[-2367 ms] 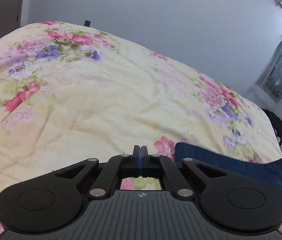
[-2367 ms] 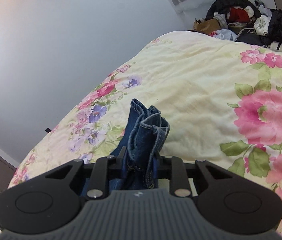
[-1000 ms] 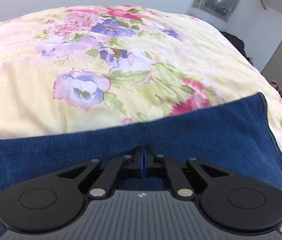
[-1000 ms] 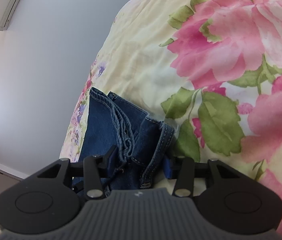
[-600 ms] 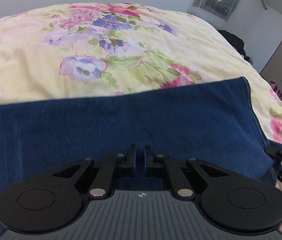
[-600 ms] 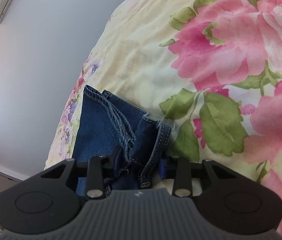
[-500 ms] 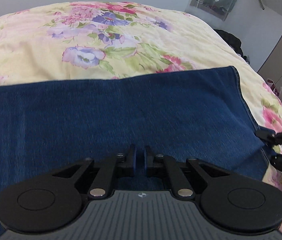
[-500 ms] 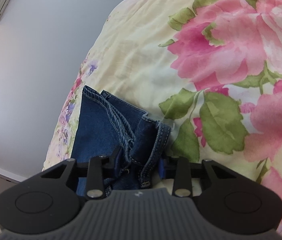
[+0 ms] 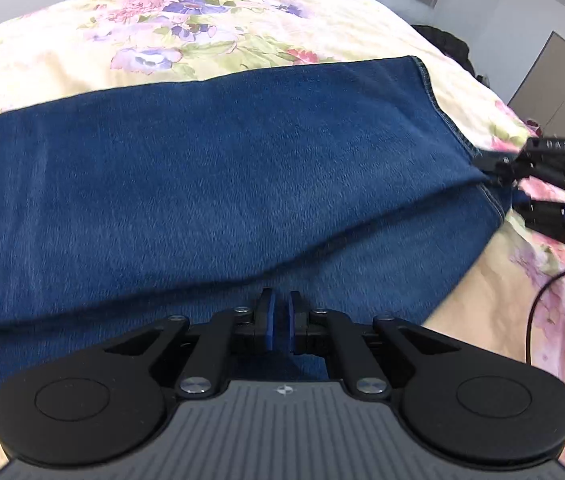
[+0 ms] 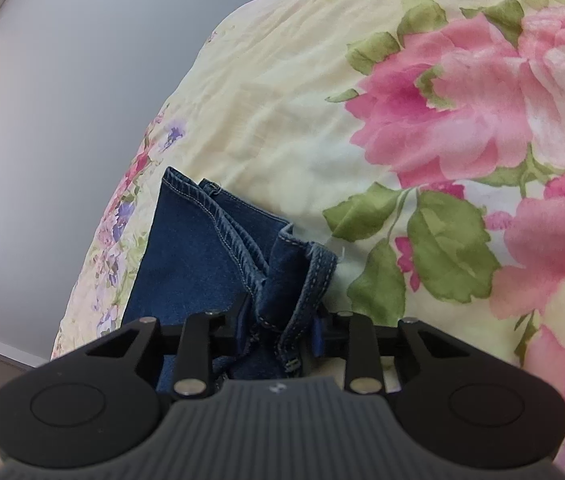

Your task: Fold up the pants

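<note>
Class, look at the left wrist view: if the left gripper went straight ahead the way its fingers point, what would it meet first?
Most likely the jeans: the left gripper hangs just over the denim, jaws slightly apart, with blue cloth filling the way ahead. Depth is unclear; a flatter path might skim it and reach the floral bedspread.

Beyond the jeans [image 9: 218, 184] the floral bed [image 9: 62, 60] lay bare right up to the wall, open on that far side. At the right end the right gripper [image 10: 280, 320] sat bunched in the hems, blocking that end. The left gripper [image 9: 278, 322] hovered over denim, its jaws a narrow slit apart.
</note>
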`<action>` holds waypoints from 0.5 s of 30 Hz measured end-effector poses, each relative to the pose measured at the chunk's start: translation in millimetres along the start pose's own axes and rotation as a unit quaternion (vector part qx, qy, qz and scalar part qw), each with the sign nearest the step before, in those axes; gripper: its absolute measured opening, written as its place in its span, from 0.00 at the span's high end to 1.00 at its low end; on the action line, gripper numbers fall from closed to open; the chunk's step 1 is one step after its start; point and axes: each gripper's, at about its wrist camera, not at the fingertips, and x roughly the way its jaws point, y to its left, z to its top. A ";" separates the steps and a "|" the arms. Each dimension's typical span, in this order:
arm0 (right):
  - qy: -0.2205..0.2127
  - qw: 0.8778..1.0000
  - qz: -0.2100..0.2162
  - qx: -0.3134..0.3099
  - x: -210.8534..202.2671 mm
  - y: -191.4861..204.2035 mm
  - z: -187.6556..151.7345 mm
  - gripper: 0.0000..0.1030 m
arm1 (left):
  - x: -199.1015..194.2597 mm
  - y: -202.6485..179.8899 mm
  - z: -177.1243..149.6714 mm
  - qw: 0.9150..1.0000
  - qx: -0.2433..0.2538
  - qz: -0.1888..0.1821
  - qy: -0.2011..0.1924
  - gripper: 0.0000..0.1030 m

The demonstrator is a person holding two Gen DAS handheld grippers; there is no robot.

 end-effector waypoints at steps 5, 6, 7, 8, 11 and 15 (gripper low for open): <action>-0.034 0.998 0.005 -0.054 -23.9 34.0 -0.9 0.83 | -24.3 7.6 -17.5 0.998 -0.003 -0.065 0.024 0.93; -0.042 0.997 0.007 -0.064 -29.7 42.7 -1.9 0.83 | -27.9 10.7 -22.6 0.995 -0.011 -0.091 0.041 0.93; -0.048 0.996 0.009 -0.073 -34.0 50.3 -2.9 0.83 | -33.9 12.8 -27.0 0.994 -0.008 -0.098 0.045 0.93; -0.055 0.995 0.009 -0.084 -39.6 60.3 -4.6 0.83 | -41.1 15.2 -29.8 0.995 -0.001 -0.095 0.042 0.93; -0.075 0.989 0.010 -0.127 -54.0 94.6 -12.5 0.83 | -67.4 37.9 -30.4 0.995 -0.011 -0.098 0.020 0.93; -0.099 0.976 0.013 -0.196 -70.7 150.0 -32.1 0.83 | -106.0 82.5 -18.4 0.998 -0.023 -0.056 -0.015 0.91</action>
